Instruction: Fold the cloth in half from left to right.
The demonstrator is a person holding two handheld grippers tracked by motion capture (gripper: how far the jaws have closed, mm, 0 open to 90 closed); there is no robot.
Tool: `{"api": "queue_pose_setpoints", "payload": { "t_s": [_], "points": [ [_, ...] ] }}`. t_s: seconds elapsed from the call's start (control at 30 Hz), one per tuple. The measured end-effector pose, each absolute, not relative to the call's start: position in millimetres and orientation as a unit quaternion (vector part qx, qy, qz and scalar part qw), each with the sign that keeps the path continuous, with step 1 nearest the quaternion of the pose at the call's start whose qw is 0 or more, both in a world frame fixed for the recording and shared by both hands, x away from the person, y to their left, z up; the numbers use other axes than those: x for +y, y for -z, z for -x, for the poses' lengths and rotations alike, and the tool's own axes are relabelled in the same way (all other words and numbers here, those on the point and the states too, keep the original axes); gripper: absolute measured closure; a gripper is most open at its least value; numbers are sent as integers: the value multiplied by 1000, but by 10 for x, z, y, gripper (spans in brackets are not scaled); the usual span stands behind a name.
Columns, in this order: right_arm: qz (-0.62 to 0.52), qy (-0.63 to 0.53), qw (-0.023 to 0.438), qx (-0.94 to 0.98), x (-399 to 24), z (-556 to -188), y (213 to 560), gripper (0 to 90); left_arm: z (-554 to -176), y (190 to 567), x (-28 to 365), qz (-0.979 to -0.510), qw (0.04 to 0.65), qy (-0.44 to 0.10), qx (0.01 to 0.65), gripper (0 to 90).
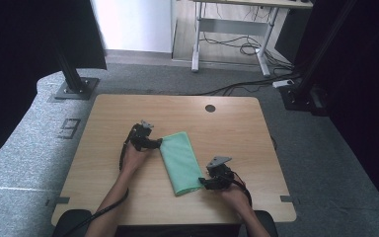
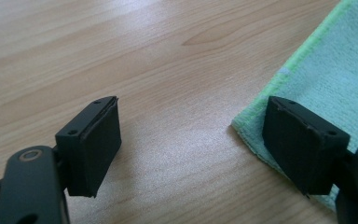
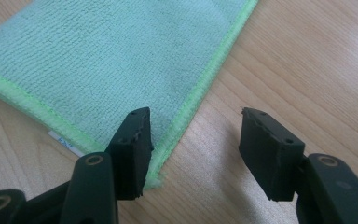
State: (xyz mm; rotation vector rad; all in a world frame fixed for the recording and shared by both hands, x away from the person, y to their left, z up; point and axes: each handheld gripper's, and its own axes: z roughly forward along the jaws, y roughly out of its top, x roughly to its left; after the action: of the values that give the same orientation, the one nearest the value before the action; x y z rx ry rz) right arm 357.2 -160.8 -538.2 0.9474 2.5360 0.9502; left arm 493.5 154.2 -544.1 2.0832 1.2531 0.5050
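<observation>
The light wood-grain rectangular worktop [image 1: 128,187] carries a folded mint-green microfibre cloth with a brighter green stitched hem [image 1: 180,162], lying near the centre as a long rectangle running from the far left to the near right. On the grey carpeted floor [image 1: 24,148] to the left of the worktop a large printed mark reads as the figure 9 [image 1: 69,128]. A small white label [image 3: 65,142] projects from under the near hem of the cloth in the right gripper view; its print is too small to read. The left tool [image 1: 150,143] sits at the far left corner of the cloth with its jaws standing wide open; in the left gripper view one pad [image 2: 303,149] is over the cloth's corner and the other is over bare wood, nothing clamped between them. The right tool [image 1: 208,181] sits at the near right corner of the cloth, jaws partly open; in the right gripper view one pad [image 3: 133,154] stands at the hem by the corner, the other over bare wood, and whether the pad touches the cloth cannot be told.
</observation>
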Motion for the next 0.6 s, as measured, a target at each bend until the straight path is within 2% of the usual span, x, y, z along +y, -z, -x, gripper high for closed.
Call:
{"api": "queue_pose_setpoints", "payload": {
  "t_s": [0.6],
  "points": [
    [-341,-334,122,870,-1640,-3607,5400,390,-4321,5412,1345,-828,329,-185,414,195]
  ]
}}
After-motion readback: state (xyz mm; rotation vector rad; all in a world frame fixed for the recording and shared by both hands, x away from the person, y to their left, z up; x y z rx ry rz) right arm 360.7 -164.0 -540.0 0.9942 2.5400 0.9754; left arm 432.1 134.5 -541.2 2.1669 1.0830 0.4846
